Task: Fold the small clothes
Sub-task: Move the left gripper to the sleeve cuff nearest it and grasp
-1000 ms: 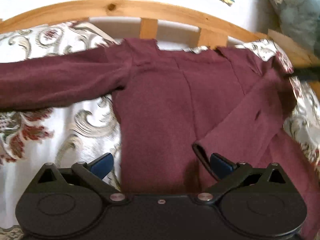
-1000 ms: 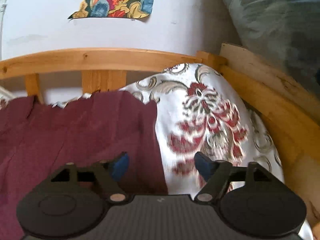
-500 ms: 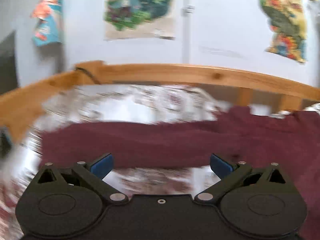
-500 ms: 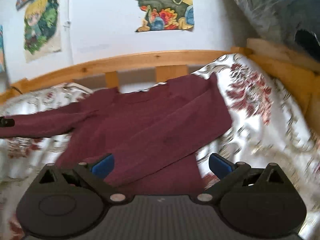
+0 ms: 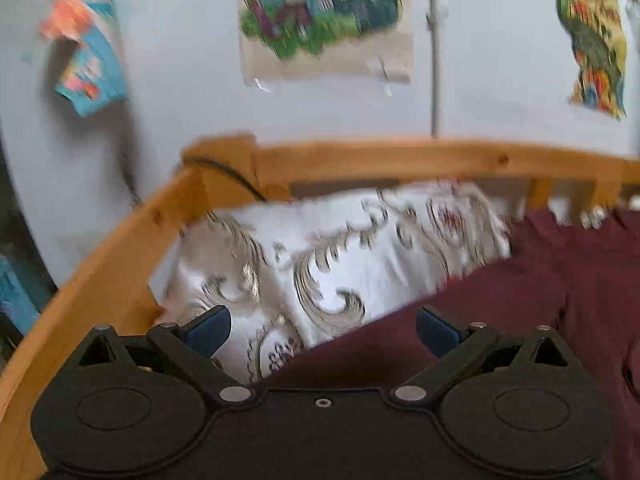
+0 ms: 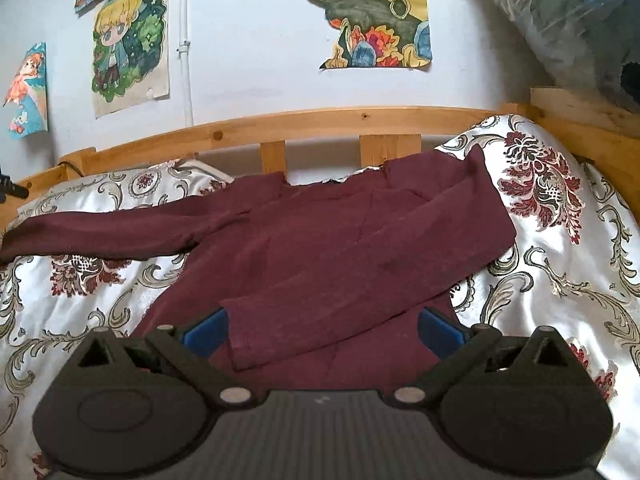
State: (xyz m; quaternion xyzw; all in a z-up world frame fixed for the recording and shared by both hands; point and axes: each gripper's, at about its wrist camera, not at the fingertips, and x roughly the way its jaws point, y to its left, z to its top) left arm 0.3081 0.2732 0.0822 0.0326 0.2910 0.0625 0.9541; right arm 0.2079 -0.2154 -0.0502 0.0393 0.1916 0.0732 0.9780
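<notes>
One sleeve folded, one to go
Your left tongs [image 5: 322, 326] and right tongs [image 6: 322, 326] are released, empty; the maroon sweater's [image 6: 320, 248] outstretched sleeve [image 6: 116, 232] lies beneath your left tongs, likely for folding.

I'm in a home bedroom — a wooden bed frame [image 6: 320, 122], a floral satin bedspread [image 6: 560, 264], and cartoon posters [image 6: 128, 44] taped to the wall.

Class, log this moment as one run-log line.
left gripper: open, empty | right gripper: open, empty | maroon shirt: one sleeve folded across body, other outstretched
</notes>
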